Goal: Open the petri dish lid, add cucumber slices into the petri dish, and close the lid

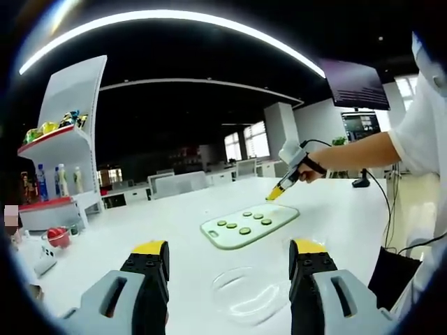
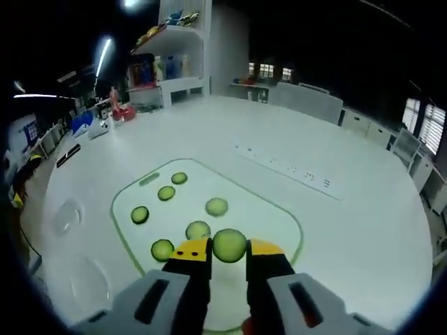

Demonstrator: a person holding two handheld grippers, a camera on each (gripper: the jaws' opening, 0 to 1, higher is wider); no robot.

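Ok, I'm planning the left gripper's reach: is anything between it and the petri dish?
Nothing visible. The petri dish lies on the bare white table, just ahead of the left gripper, whose jaws stand open. The cutting board and the right gripper are beyond it.

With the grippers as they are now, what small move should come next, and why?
Probably lift the right gripper off the cutting board and carry it toward the petri dish. Its jaws look closed on a cucumber slice, while five other slices lie on the board. The clear dish sits on the white table between the open jaws of the left gripper; whether its lid is on cannot be told.
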